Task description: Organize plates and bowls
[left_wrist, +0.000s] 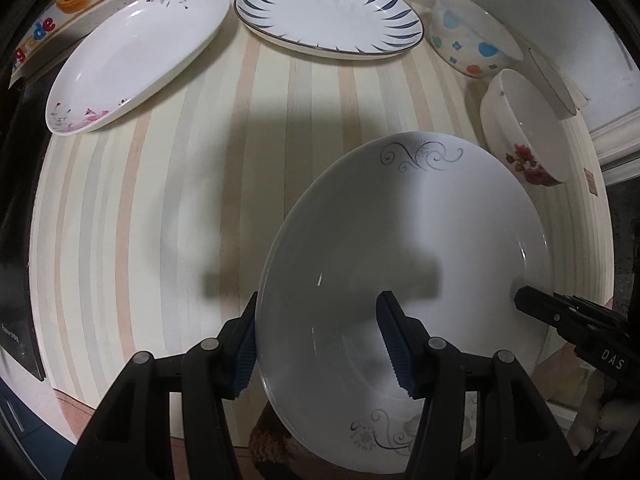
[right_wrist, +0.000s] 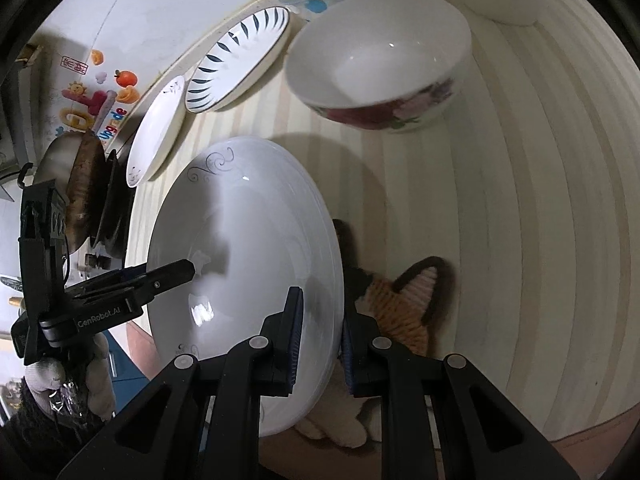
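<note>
- While both grippers are working at one big white plate point(left_wrist: 404, 248) with grey scrolls on its rim, that plate is sitting tilted above the striped bench point(left_wrist: 160, 200), at its near edge.
- The left gripper point(left_wrist: 320, 344) is holding its jaws around the plate's left rim, one blue pad outside and one inside the dish; the pads are lying against the rim, clamped on it.
- The right gripper point(right_wrist: 320, 340) is straddling the opposite rim the same way, its jaws closing on the plate edge.
- At the far side of the bench, a white oval plate with pink flowers point(left_wrist: 136, 56) is lying beside an oval plate with dark blue leaf strokes point(left_wrist: 328, 16), their rims close together.
- To the right of those, a bowl with blue and orange spots point(left_wrist: 468, 36) is standing near a white bowl with red flowers point(left_wrist: 524, 132), the second one nearer the big plate.
- Below the plate's right edge, an orange and black knitted piece point(right_wrist: 404, 308) is showing.
</note>
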### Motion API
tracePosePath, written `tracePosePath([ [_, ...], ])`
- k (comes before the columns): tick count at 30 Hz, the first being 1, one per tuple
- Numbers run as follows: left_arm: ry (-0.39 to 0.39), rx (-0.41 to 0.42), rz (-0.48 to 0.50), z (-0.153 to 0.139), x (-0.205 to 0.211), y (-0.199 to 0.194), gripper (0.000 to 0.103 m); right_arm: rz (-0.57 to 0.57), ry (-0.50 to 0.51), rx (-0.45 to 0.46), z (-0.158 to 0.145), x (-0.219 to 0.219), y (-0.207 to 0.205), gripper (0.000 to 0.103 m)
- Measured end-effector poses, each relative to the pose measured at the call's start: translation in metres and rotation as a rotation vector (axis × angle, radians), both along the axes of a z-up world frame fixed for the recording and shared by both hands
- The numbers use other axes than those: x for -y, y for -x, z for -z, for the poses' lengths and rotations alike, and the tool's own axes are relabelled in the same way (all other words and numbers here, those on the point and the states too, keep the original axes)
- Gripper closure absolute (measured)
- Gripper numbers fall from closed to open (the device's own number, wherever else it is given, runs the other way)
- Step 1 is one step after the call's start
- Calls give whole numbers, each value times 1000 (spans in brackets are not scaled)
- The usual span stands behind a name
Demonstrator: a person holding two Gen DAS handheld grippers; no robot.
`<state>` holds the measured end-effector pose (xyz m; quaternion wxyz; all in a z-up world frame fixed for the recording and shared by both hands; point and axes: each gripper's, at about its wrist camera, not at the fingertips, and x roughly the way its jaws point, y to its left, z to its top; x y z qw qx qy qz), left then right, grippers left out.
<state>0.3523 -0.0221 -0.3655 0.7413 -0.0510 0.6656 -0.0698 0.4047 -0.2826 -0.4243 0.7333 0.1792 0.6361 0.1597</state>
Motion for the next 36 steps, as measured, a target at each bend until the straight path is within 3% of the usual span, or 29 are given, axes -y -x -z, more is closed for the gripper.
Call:
tracePosePath([
  [17,-42,-7,9,9,17,-8,50,10,14,-14,9,3,3,84],
  [22,-57,17,24,-5,9,-4,50,-1,8,-46,5,6,4,84],
  [24,-71,63,19,-25,-1,0,50,12,23,-53,-8,15,8,84],
  [28,-91,165,-72,-73,-46,-5,49,25,31,24,-75,20,9,83],
  [30,-80,187,-122,-80,-72,-15,49,-1,29,101,-109,-2,-6,73],
  [33,-54,175,-218,-75,-111,-43,49,-56,-19,184,-134,-48,-44,60],
  [36,-6,144,-312,-58,-148,-63,49,-140,-21,255,-133,-118,-103,60],
])
